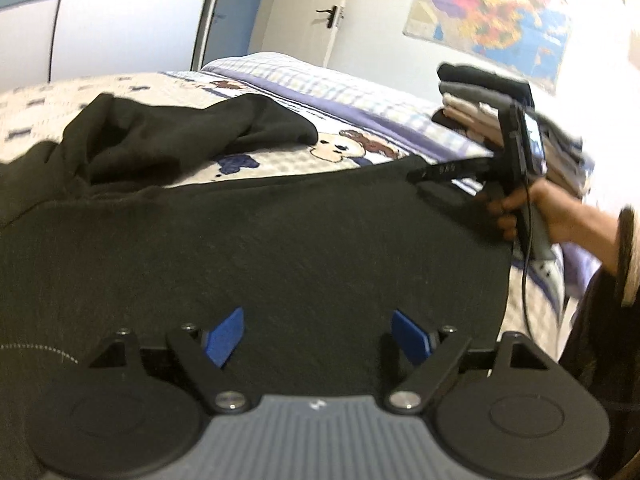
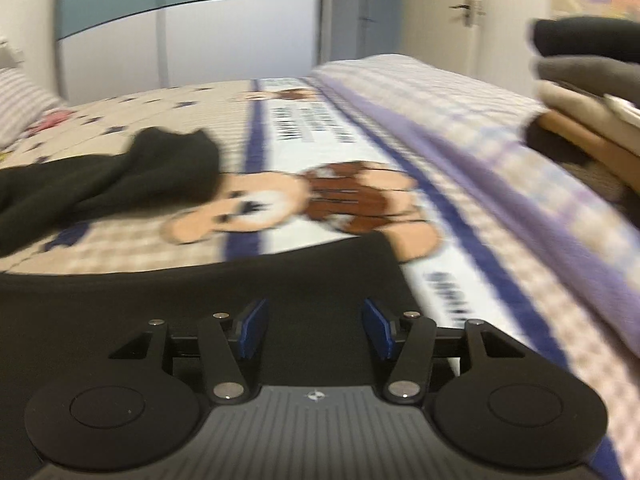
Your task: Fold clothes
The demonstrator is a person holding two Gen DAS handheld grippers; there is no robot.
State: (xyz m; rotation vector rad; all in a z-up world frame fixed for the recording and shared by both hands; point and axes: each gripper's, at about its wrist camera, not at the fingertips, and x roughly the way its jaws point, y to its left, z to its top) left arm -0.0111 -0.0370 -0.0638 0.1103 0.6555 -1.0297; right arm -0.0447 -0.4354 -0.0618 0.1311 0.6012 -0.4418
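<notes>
A black garment [image 1: 280, 248] lies spread on the bed, its front part flat and its far left part bunched in folds [image 1: 160, 136]. My left gripper [image 1: 318, 336] hovers over the flat panel near its front edge, blue pads wide apart and nothing between them. A hand holds my right gripper [image 1: 424, 184] at the garment's far right corner. In the right wrist view, the right gripper [image 2: 316, 332] stands open over that black corner [image 2: 280, 280], with the bunched part [image 2: 120, 176] further off to the left.
The bed carries a quilt [image 2: 360, 152] with a bear print [image 2: 280, 200] and a purple checked border. A stack of folded clothes [image 1: 476, 100] sits at the right rear [image 2: 580, 80]. Behind are a wardrobe, a door and a wall map [image 1: 492, 12].
</notes>
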